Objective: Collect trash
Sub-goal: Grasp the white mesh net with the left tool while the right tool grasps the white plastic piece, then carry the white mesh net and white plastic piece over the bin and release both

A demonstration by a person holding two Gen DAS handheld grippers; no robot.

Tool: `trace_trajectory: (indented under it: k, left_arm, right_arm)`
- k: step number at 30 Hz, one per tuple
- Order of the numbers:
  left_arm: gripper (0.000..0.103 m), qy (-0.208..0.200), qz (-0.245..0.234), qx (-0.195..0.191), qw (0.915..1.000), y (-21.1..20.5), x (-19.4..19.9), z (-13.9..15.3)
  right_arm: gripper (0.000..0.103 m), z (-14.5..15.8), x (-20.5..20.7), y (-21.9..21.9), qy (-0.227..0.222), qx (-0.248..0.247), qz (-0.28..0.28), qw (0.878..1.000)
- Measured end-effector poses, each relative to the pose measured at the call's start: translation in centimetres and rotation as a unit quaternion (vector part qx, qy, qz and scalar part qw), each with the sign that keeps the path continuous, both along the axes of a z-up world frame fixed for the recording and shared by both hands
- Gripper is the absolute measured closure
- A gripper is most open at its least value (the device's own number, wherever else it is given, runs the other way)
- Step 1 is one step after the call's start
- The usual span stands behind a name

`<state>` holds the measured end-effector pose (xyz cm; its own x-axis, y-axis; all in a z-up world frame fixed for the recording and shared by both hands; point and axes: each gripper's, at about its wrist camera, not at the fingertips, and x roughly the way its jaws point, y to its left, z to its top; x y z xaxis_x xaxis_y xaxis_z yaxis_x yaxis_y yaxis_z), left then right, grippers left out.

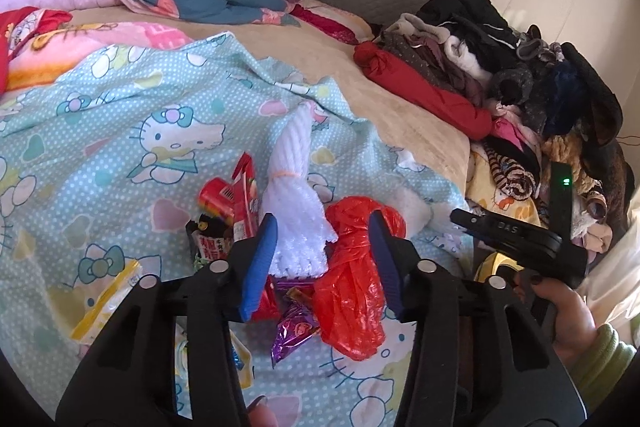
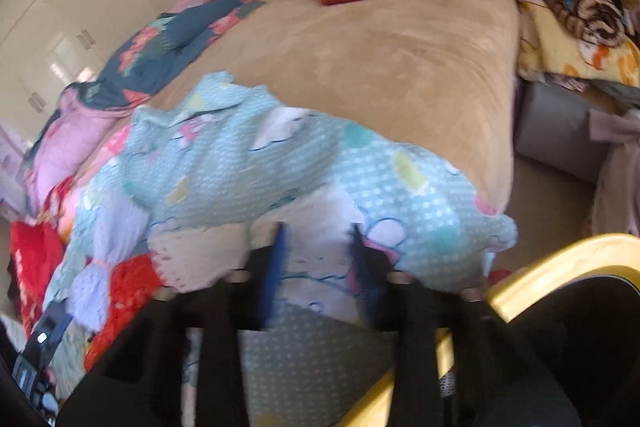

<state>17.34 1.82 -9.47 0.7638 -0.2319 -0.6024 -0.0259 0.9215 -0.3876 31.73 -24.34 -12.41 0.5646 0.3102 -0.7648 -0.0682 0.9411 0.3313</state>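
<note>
Red, crinkly, thin as film: crumpled red plastic bag, lying low centre of the left wrist view on the light-blue dotted cartoon-print sheet, pressed up against a white foam-net sleeve. Bracketed by the left gripper, blue pads partway apart, one touching the foam net, the other sunk into the bag's folds; cannot tell whether squeezing or merely touching.

Should weigh next to nothing. Will crush flat and spring back, so worth biting deep into the bunched middle, not a loose flap that slides out. No fear of breakage. Slippery, though, that film.

More litter close by: red snack wrappers to the left, purple foil wrapper just below, yellow packet lower left.

Over to the right wrist view: badly blurred, right gripper low centre over the sheet's edge, fingers fairly close, fabric showing between them; gripped or not, cannot tell. Yellow bin rim lower right, likely the destination.
</note>
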Motion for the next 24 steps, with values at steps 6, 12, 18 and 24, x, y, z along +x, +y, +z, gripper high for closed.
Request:
trace_trajectory:
  k: [6,12,18,24]
  left_arm:
    - [0.072,0.009,0.004,0.008,0.9999,0.1,0.1,-0.4]
    - [0.079,0.028,0.014,0.015,0.9994,0.4,0.4,-1.2]
    - [0.09,0.037,0.02,0.015,0.999,0.7,0.4,-1.6]
    - [0.093,0.007,0.016,0.015,0.9997,0.7,-0.6,0.0]
  right_arm:
    - [0.089,2.2,-3.0,0.0,-0.059,-0.014,0.003,0.998]
    - [0.09,4.5,-6.3,0.0,-0.113,-0.02,0.01,0.993]
    - [0.09,6.6,-10.0,-0.1,-0.158,-0.023,0.014,0.987]
    - [0.09,7.6,-12.2,0.3,-0.166,-0.017,0.032,0.985]
